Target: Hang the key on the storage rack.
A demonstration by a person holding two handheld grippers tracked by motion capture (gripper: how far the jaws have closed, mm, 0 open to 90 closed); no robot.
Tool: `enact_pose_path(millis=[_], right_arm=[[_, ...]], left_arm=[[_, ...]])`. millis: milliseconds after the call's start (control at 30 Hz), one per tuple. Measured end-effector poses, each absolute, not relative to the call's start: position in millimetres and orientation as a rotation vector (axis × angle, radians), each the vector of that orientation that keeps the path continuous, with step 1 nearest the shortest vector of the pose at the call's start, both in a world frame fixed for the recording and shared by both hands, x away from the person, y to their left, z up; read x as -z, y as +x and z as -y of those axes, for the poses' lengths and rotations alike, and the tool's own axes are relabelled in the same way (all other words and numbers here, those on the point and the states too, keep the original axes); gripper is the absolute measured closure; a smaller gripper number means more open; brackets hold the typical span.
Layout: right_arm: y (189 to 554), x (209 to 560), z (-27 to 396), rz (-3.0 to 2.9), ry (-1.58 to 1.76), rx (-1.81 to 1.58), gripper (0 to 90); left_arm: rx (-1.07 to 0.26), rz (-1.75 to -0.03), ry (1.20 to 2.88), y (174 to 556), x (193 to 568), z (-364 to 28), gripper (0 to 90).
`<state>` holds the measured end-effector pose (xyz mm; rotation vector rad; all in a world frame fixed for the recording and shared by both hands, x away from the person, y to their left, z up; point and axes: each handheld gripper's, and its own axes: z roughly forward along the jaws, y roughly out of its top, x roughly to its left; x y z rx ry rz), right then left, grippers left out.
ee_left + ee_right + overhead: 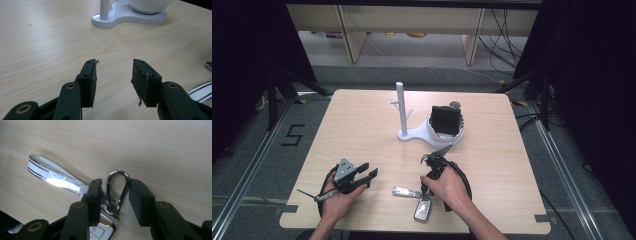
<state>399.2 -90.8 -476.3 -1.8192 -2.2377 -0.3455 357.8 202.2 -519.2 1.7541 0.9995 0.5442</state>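
1. The table [362,130] is cut off in both gripper views.
2. White stand [412,131]: its bowl's contents are hard to make out.
3. Left gripper [113,75] has its jaws spread over bare wood.
4. Right gripper [115,192] has its jaws apart around the carabiner [118,187], not pinching it.
5. Key fob [100,227] sits on the table's near edge, mostly hidden under the jaws.

Both forearms were bare, no sleeves seen. The left gripper [367,175] carried a grey three-cornered plate [345,168] with small dark holes, and a black cable looped behind it. The right gripper [115,192] was black, with brass-coloured pivot rivets [79,205] on its links. The left gripper's pads [139,77] were frayed at the edges.
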Motion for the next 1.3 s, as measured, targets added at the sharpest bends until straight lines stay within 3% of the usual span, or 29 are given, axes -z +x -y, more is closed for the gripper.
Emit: enact_pose_path(millis=[533, 733, 1300], right_arm=[[395, 478, 78, 2.373, -1.849, 0.286, 68.7], [390, 477, 80, 2.41, -1.847, 0.273, 62.7], [381, 475, 86, 2.365, -1.88, 0.218, 61.0]], left_arm=[[-0.537, -1.006, 1.746, 357, 519, -203, 54.2], [-0.546, -1.004, 1.746, 357, 519, -204, 54.2], [-0.552, -0.998, 1.743, 359, 518, -206, 54.3]])
